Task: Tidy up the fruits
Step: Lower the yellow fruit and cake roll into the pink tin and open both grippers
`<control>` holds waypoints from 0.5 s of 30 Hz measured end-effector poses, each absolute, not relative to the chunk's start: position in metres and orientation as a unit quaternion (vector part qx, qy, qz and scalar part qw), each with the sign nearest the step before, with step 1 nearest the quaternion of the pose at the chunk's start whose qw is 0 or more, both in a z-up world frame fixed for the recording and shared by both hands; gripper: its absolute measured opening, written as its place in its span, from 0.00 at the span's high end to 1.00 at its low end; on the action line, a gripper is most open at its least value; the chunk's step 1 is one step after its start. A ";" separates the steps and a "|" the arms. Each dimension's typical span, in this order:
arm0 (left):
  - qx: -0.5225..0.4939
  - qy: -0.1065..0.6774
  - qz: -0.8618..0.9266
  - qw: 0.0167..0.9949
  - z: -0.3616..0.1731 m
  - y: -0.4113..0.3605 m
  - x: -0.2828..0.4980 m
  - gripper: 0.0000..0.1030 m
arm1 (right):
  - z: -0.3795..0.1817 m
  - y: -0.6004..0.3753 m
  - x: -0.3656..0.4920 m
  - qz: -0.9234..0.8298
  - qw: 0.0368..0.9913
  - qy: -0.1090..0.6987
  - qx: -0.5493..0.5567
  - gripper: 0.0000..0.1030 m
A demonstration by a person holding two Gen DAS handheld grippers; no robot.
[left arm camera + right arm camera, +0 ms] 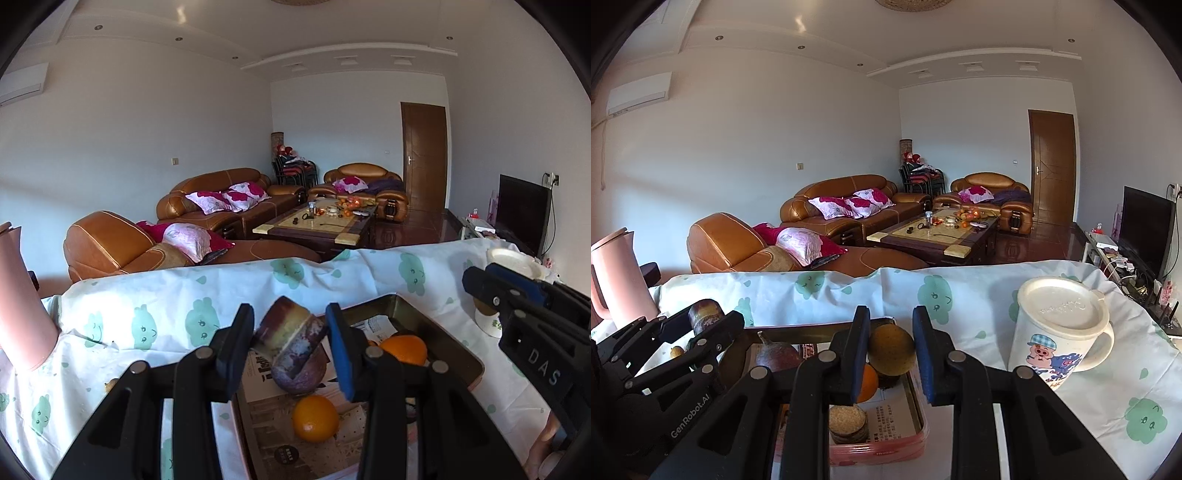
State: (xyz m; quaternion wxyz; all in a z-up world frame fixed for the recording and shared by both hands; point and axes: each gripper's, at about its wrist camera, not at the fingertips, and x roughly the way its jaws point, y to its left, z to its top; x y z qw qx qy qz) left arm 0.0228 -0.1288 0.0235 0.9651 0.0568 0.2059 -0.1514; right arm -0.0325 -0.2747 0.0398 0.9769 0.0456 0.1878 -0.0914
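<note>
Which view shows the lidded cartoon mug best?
The right wrist view: the mug stands whole on the tablecloth, lid, handle and pig print all clear. In the left wrist view the right tongs hide most of the mug, leaving mainly its lid.

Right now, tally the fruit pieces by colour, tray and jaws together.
Oranges: 2
Purple fruit in tray: 1
Purple-yellow chunk, left gripper: 1
Yellow-brown fruit, right gripper: 1
Tan-topped cut piece: 1
Total: 6
</note>
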 end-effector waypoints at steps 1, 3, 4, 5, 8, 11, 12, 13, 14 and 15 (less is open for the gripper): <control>0.056 0.211 -0.151 0.964 0.022 -0.130 0.026 0.59 | 0.038 -0.276 -0.031 -0.093 0.976 0.190 0.047 0.75; 0.052 0.222 -0.154 0.961 0.020 -0.132 0.032 0.59 | 0.035 -0.279 -0.027 -0.093 0.975 0.194 0.052 0.75; 0.053 0.226 -0.155 0.960 0.019 -0.135 0.035 0.59 | 0.034 -0.280 -0.024 -0.092 0.974 0.198 0.054 0.75; 0.056 0.229 -0.154 0.960 0.019 -0.136 0.037 0.59 | 0.032 -0.280 -0.020 -0.091 0.974 0.202 0.056 0.75; 0.063 0.235 -0.151 0.958 0.017 -0.137 0.043 0.59 | 0.028 -0.282 -0.013 -0.079 0.971 0.213 0.073 0.75; 0.063 0.249 -0.142 0.956 0.014 -0.136 0.050 0.59 | 0.025 -0.281 -0.009 -0.075 0.969 0.223 0.073 0.75; 0.064 0.255 -0.141 0.954 0.012 -0.136 0.052 0.59 | 0.023 -0.280 -0.007 -0.071 0.968 0.228 0.074 0.75; 0.066 0.261 -0.141 0.953 0.010 -0.136 0.054 0.59 | 0.020 -0.279 -0.004 -0.064 0.967 0.235 0.079 0.75; 0.069 0.266 -0.140 0.951 0.007 -0.137 0.056 0.59 | 0.018 -0.278 -0.001 -0.057 0.965 0.241 0.085 0.75; 0.072 0.273 -0.138 0.950 0.005 -0.137 0.057 0.59 | 0.016 -0.277 0.002 -0.049 0.963 0.248 0.093 0.75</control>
